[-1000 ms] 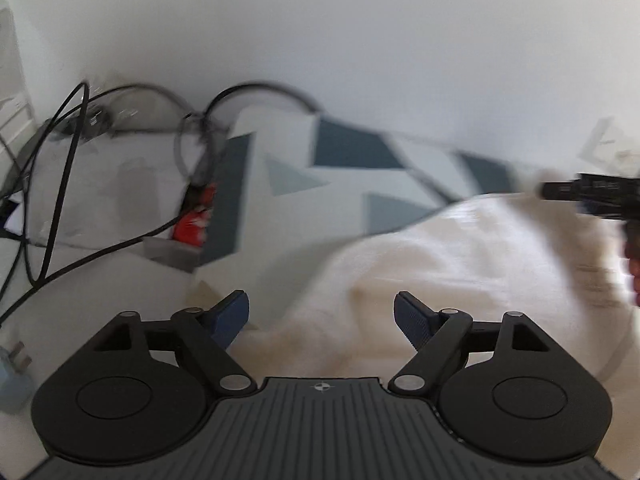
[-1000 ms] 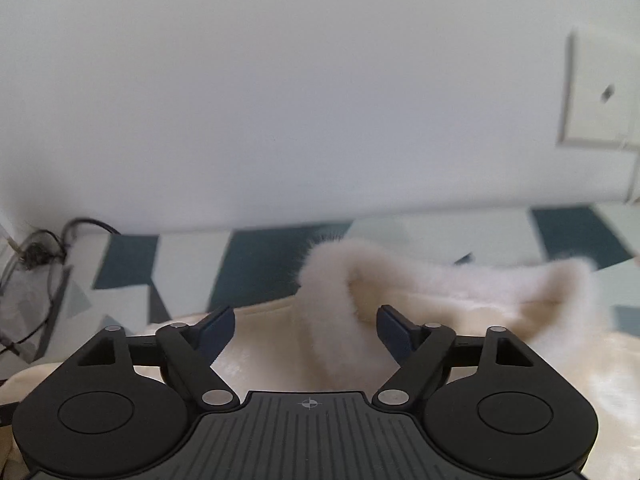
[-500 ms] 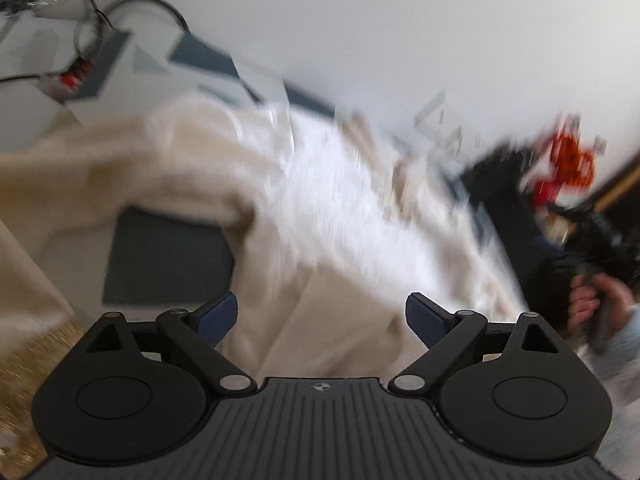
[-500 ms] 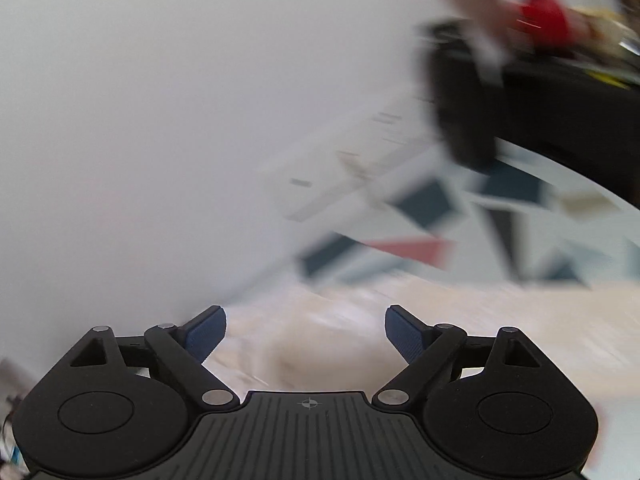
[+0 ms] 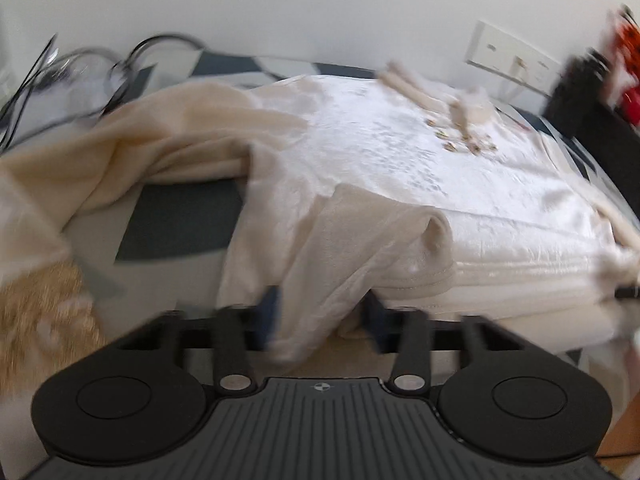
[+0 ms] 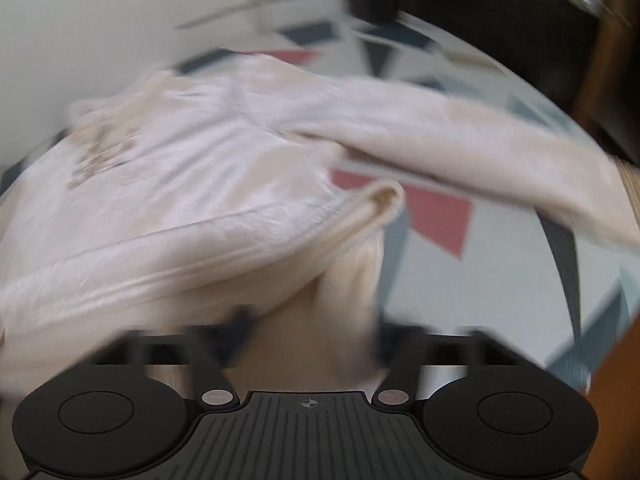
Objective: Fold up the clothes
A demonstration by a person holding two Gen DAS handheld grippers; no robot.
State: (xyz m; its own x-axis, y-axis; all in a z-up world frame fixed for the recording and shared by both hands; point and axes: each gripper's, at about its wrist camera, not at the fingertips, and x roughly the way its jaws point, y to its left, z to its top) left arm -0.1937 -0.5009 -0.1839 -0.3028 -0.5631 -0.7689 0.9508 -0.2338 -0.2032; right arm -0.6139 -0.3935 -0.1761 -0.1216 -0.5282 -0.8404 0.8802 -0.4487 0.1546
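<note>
A cream fleece garment lies spread on a patterned table cover, its hem toward me and one sleeve trailing left. My left gripper stands at the near left hem corner, with a fold of the cloth between its blurred, closing fingers. In the right wrist view the same garment fills the left half, and a sleeve stretches right. My right gripper has the right hem corner between its blurred fingers. Whether either gripper has closed fully is unclear.
Black cables lie at the far left of the table by the white wall. A wall socket plate is at the back right. Dark furniture stands beyond the table. The cover has red, dark blue and grey shapes.
Both grippers have swung from the far side of the garment to its near hem. Their fingers, wide open before, have narrowed around the hem corners.
</note>
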